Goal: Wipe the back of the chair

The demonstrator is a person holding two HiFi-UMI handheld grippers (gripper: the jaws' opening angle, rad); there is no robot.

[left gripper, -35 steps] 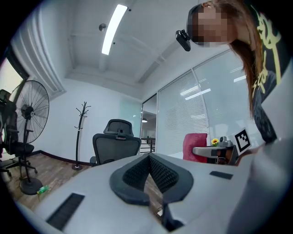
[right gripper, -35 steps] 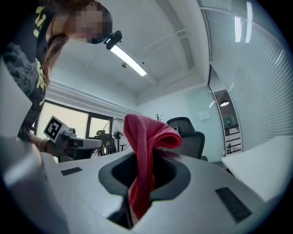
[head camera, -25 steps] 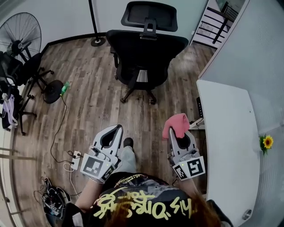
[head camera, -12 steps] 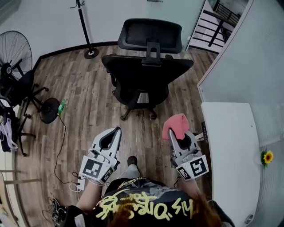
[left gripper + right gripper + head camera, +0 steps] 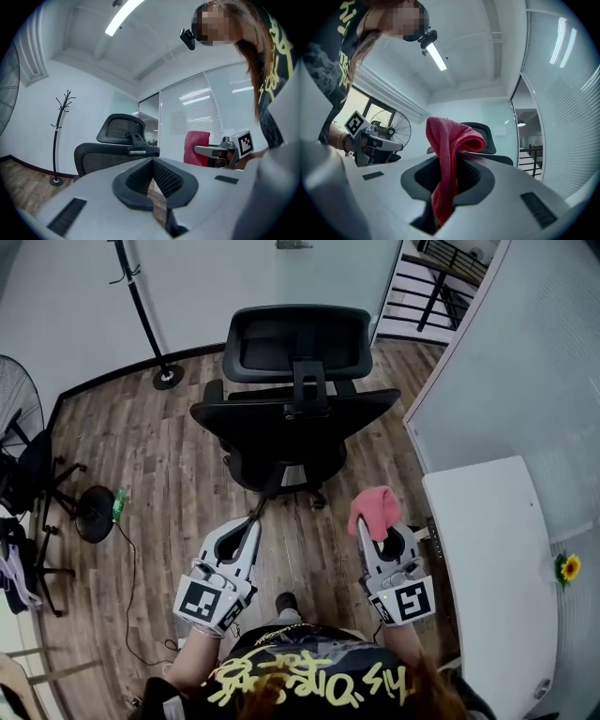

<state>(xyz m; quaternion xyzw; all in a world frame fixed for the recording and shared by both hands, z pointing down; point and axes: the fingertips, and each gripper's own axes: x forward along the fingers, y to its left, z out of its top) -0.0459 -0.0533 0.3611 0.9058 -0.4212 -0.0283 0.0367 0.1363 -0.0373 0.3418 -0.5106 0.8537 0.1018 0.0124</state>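
The black office chair stands just ahead with its mesh back (image 5: 292,423) and headrest (image 5: 295,343) turned towards me; the left gripper view shows that back (image 5: 108,157) too. My left gripper (image 5: 253,521) is shut and holds nothing, a short way before the chair's base. To its right, my right gripper (image 5: 368,521) is shut on a red cloth (image 5: 373,507), which bunches above its jaws (image 5: 447,150) and is apart from the chair. The headrest (image 5: 485,136) shows behind the cloth.
A white desk (image 5: 487,549) with a small sunflower (image 5: 565,568) runs along my right, against a glass partition. A coat stand (image 5: 141,306) is at the back left. A fan (image 5: 19,418), a black stool base (image 5: 94,521) and a green bottle (image 5: 119,504) stand at the left.
I have come closer to the chair, which now sits lower and larger in the head view. Both grippers moved forward with me; the cloth stays held.
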